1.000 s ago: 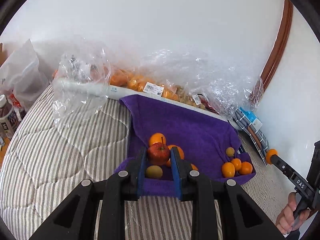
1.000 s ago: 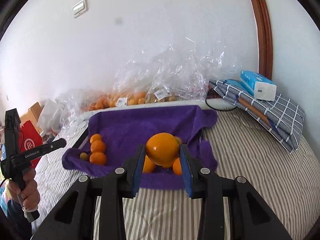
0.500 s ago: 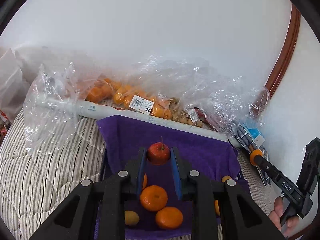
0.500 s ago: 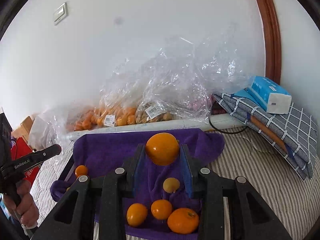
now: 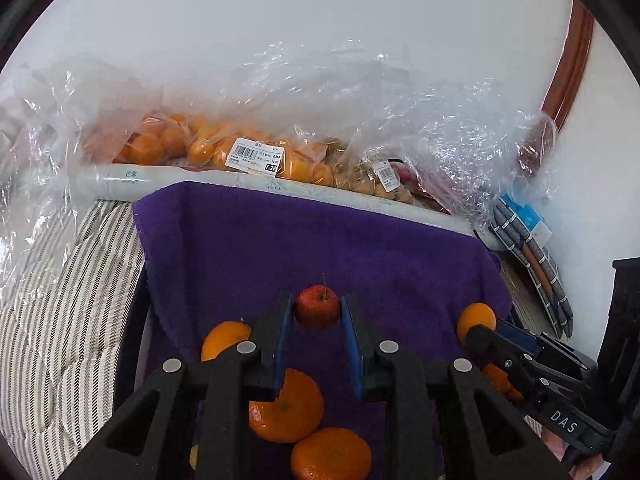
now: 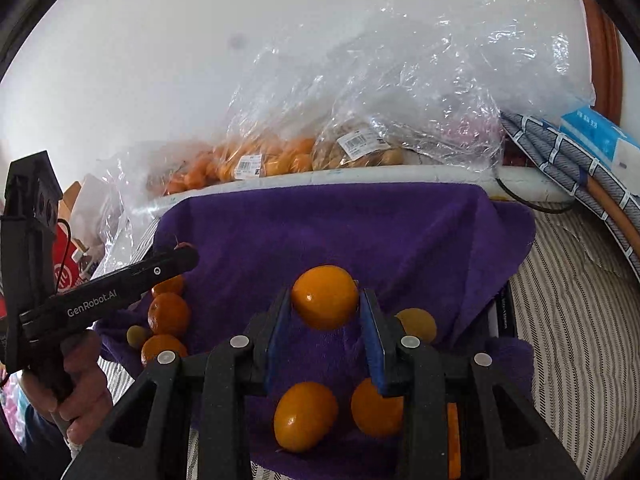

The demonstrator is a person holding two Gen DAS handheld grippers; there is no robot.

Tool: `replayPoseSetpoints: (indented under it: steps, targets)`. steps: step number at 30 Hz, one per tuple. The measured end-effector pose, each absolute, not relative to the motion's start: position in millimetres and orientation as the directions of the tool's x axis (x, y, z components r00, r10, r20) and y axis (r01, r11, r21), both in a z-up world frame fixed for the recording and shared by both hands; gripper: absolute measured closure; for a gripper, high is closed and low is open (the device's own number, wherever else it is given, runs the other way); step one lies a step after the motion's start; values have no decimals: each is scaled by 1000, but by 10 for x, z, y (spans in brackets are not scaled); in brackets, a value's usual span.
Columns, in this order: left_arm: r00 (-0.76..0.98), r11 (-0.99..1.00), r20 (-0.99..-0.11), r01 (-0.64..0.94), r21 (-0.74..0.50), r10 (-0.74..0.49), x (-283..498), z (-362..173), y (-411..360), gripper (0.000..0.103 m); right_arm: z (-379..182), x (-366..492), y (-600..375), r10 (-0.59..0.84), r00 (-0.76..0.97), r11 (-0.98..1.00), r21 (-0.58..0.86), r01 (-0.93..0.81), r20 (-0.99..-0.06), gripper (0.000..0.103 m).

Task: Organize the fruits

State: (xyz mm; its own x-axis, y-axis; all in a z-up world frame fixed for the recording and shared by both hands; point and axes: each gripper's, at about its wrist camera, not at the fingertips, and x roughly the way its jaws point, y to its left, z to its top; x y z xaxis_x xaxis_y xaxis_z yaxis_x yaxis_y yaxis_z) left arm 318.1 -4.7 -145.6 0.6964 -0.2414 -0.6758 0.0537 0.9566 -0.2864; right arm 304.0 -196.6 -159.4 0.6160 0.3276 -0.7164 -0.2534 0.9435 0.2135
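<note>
I am clamping my left claw on a red apple and my right claw on an orange, both above the purple towel.

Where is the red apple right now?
In the left wrist view the red apple sits clamped in the left gripper, held over the purple towel, with loose oranges lying just below and behind it.
</note>
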Motion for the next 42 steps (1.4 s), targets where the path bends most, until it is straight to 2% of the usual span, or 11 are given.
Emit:
replayPoseSetpoints:
  steps: [20, 24, 28, 34, 42]
  targets:
    - [676, 974, -712, 40, -222, -190, 3250, -1578, -106, 78, -1667, 3019, -1851, 269, 602, 956, 134, -260, -752, 68]
    - [690, 973, -699, 35, -230, -190, 3224, -1547, -71, 69, -1614, 2979, -1853, 265, 622, 957, 121, -264, -737, 67]
    - [710, 977, -683, 33, -212, -172, 3143, -1425, -51, 64, -1456, 2885, -1915, 274, 663, 959, 143, -245, -697, 54]
    - [737, 982, -661, 17, -190, -140, 2748, -1106, -52, 55, -1024, 2534, -2015, 227, 692, 974, 149, -171, -686, 50]
    - [790, 994, -607, 29, -106, -88, 1705, -622, -187, 30, -490, 1615, -2155, 125, 736, 992, 98, -80, -665, 45]
